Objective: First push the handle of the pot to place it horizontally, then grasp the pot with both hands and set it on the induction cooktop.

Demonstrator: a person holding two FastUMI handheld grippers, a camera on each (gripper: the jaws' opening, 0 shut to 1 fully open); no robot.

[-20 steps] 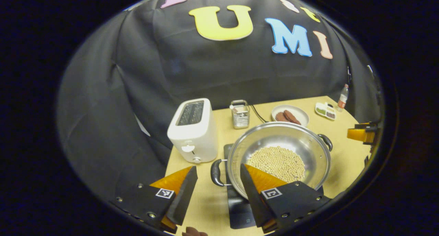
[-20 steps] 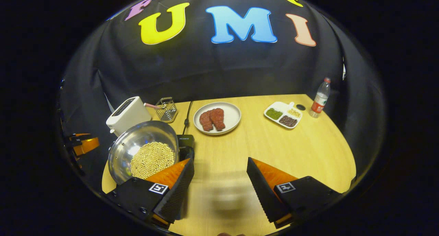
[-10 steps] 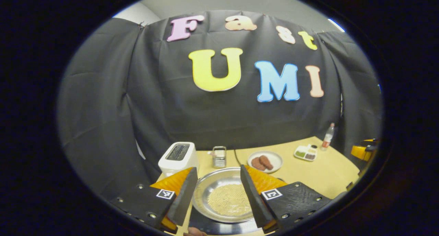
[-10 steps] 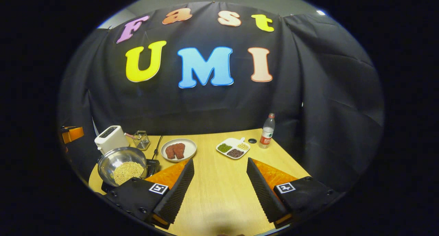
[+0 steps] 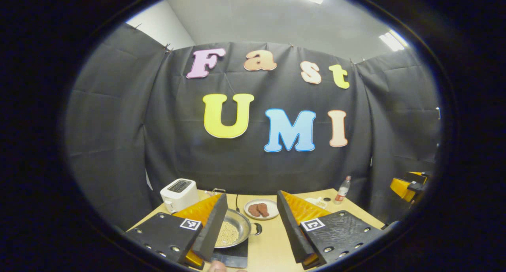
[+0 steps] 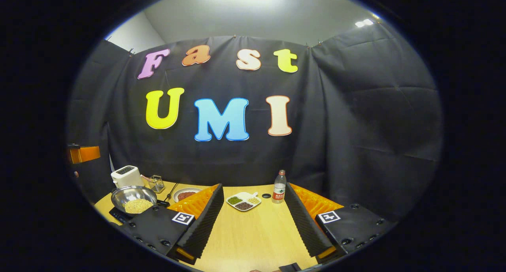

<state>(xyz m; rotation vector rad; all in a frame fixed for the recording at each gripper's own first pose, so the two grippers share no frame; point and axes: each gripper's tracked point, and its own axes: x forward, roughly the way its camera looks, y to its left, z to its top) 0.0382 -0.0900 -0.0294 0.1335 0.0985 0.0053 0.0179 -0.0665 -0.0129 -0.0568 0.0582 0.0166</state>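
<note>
A steel pot (image 5: 234, 232) full of pale beans sits on the black induction cooktop (image 5: 231, 256), its dark side handle (image 5: 258, 228) pointing right. In the right gripper view the same pot (image 6: 132, 199) rests on the cooktop (image 6: 116, 215) at the table's left end. My left gripper (image 5: 250, 224) is open, raised well back from the pot and holding nothing. My right gripper (image 6: 253, 218) is open too, high above the wooden table (image 6: 249, 240). The other gripper (image 5: 407, 184) shows at the right edge of the left gripper view, and the other gripper (image 6: 83, 154) at the left edge of the right one.
A white toaster (image 5: 178, 193) and a wire holder (image 6: 157, 182) stand behind the pot. A plate of meat (image 5: 261, 208), a divided dish of beans (image 6: 243, 201) and a plastic bottle (image 6: 279, 187) line the back of the table. A cord (image 5: 237, 199) runs to the wall.
Both grippers have pulled up and back from the pot, staying open. The pot stays on the cooktop and now looks far smaller in both views.
</note>
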